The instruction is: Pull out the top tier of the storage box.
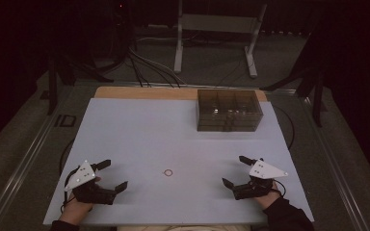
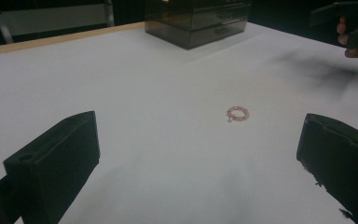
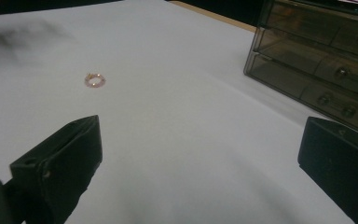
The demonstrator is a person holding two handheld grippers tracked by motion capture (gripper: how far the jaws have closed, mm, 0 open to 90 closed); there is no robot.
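Lying flat on the white bench (image 1: pixel 139 125), a small pink beaded bracelet (image 1: pixel 167 172) sits between the two claws, apart from both. The left claw (image 1: pixel 111 175) and right claw (image 1: pixel 236 171) rest near the front edge, jaws spread wide, gripping nothing. A smoky clear drawer organiser (image 1: pixel 229 109) stands at the far right.

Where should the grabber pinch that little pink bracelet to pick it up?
Probably on its rim, from straight above. The bead bracelet lies flat on the white table, so one jaw could go inside the loop and one outside. Both the left gripper and the right gripper are open, nearby.
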